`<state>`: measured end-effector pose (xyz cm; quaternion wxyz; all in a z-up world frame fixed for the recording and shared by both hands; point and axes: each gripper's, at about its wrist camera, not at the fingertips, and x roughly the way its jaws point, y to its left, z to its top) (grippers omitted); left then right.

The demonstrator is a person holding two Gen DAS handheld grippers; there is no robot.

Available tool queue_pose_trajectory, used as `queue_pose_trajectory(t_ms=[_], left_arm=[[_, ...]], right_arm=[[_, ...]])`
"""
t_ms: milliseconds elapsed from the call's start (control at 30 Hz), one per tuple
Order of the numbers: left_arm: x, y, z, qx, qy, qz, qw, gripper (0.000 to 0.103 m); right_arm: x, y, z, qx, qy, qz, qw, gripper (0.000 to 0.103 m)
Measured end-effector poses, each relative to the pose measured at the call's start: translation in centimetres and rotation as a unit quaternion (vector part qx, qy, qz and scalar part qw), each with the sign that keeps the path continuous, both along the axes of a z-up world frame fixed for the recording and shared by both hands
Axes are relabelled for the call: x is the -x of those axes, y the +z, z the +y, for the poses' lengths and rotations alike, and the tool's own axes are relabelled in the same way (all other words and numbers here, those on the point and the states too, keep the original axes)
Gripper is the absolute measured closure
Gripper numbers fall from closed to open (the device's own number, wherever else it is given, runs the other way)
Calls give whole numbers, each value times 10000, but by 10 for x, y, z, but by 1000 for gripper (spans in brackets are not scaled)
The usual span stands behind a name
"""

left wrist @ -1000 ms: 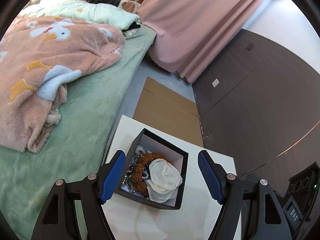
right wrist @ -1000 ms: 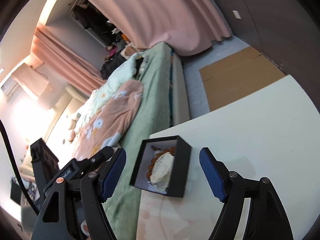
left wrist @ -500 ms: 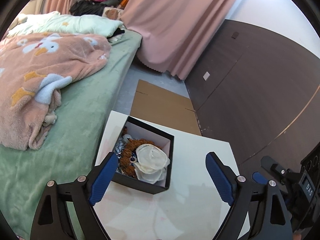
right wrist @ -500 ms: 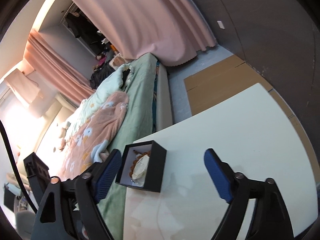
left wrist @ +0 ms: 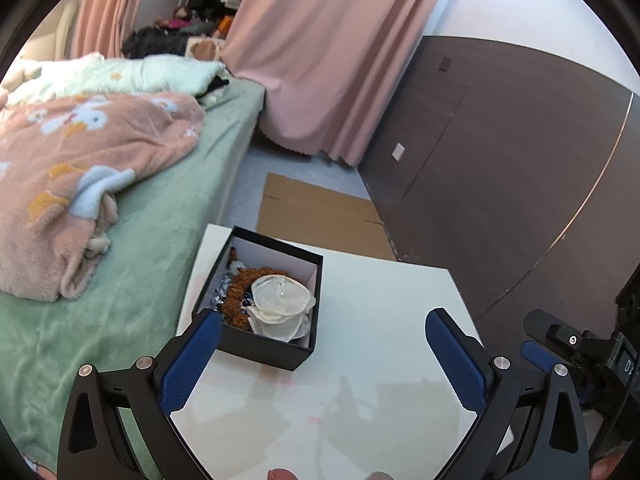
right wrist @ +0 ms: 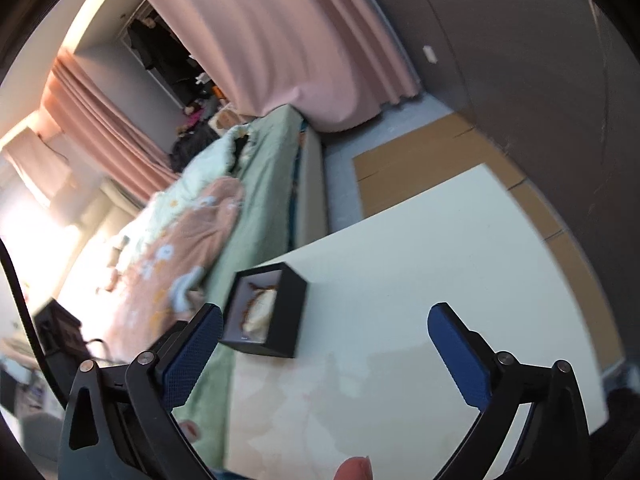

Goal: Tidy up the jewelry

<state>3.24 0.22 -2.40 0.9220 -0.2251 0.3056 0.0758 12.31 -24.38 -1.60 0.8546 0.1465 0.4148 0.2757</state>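
Jewelry (left wrist: 244, 296) lies heaped inside black box (left wrist: 276, 350) on bench (left wrist: 380, 360); nothing loose outside. Left tool (left wrist: 320, 354) and right tool (right wrist: 326, 354) gape wide, empty.

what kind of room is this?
Most likely a bedroom at home: a bed with a fleece blanket, pink curtains, and clothes piled in the far corner. A black jewelry box sits on a white table beside the bed.

Left gripper (left wrist: 320, 324) jaws spread wide, empty, above white table (left wrist: 380, 320). Black box (left wrist: 260, 350) just ahead of left finger (left wrist: 192, 354), holding cream pouch (left wrist: 282, 300), brown beads (left wrist: 240, 288), possibly silver chain.
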Motion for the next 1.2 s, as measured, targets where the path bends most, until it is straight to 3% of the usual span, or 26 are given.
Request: queue_pose_trajectory(t_ms=[267, 467, 900, 1200], left_arm=[[6, 3, -18, -372, 16, -52, 9993, 1], [10, 7, -26, -652, -8, -100, 9978, 1], [18, 19, -30, -756, 27, -286, 9967, 1], [18, 21, -32, -792, 21, -307, 9964, 1]], right_arm=[[12, 9, -1, 647, -84, -471, 9968, 0], [17, 11, -7, 964, -4, -405, 9945, 0], [44, 31, -12, 1054, 137, -661, 9921, 0], [43, 31, -8, 1003, 174, -563, 9932, 0]])
